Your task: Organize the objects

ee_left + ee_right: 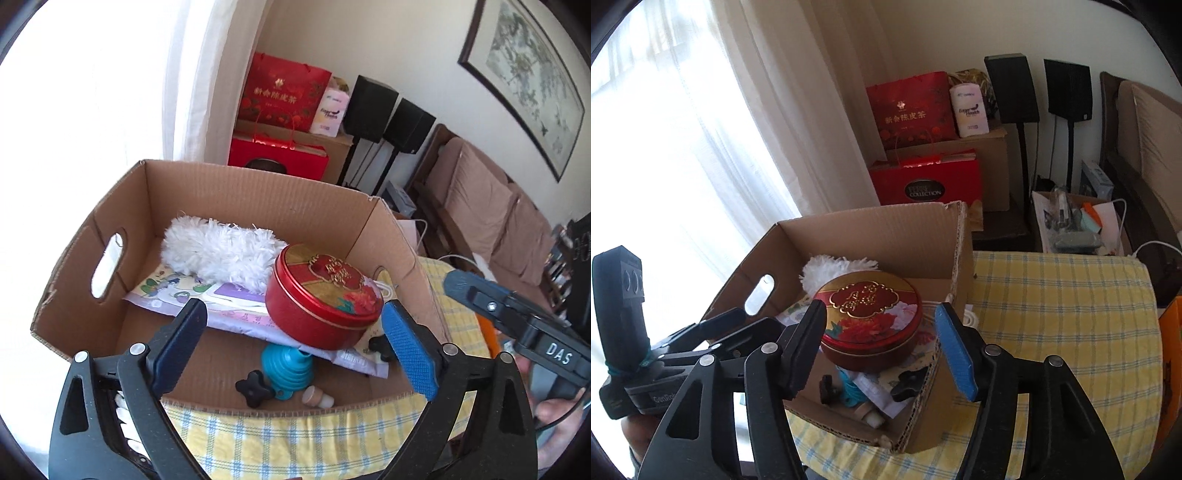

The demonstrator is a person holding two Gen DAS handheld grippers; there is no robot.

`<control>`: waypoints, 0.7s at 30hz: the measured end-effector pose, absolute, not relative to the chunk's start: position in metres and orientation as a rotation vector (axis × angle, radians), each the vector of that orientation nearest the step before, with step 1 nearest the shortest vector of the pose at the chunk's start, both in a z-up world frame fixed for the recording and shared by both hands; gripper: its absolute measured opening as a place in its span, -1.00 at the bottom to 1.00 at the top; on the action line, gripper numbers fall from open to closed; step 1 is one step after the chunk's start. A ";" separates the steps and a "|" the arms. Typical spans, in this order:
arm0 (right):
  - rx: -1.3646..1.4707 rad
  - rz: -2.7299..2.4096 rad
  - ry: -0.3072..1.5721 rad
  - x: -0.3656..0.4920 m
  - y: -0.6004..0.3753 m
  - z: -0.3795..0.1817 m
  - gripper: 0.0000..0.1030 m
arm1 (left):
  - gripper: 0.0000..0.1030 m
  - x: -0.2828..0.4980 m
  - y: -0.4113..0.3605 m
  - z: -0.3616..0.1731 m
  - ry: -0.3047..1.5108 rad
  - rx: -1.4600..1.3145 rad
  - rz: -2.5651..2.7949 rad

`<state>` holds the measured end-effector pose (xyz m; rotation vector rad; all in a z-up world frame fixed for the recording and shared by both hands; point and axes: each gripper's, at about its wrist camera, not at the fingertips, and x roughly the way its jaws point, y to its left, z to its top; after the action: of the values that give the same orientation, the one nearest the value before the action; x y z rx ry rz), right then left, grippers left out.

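Note:
An open cardboard box (pixel 236 192) (pixel 871 229) sits on a yellow checked cloth. Inside lie a round red tin (pixel 325 291) (pixel 870 317), a white fluffy duster (pixel 221 251) (pixel 834 267), flat printed packets (pixel 177 291), a teal ribbed object (pixel 286 369) (pixel 849 387), black knobs (pixel 255 387) and a small cork-like piece (pixel 317 398). My left gripper (pixel 295 347) is open and empty above the box's near edge. My right gripper (pixel 882 350) is open and empty over the box's near right corner. Each gripper shows in the other's view, the left one (pixel 701 339) and the right one (pixel 517 325).
The checked cloth (pixel 1052 317) spreads to the right of the box. Behind stand red gift bags (pixel 912 107), a brown carton, two black speakers on stands (pixel 1012 88), a sofa (pixel 480 206) and a side table with clutter (pixel 1071 221). A curtain hangs at left.

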<state>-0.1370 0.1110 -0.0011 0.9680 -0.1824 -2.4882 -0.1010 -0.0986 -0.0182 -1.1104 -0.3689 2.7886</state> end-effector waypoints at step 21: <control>0.933 -2.676 -0.022 -0.043 0.173 -0.018 0.62 | 0.85 -0.027 -0.044 -0.018 -0.214 -1.070 2.771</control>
<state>-0.0434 0.1732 -0.0184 0.9329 -0.0218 -2.6757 -0.0266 -0.0438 -0.0185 -1.0703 -0.2139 2.7708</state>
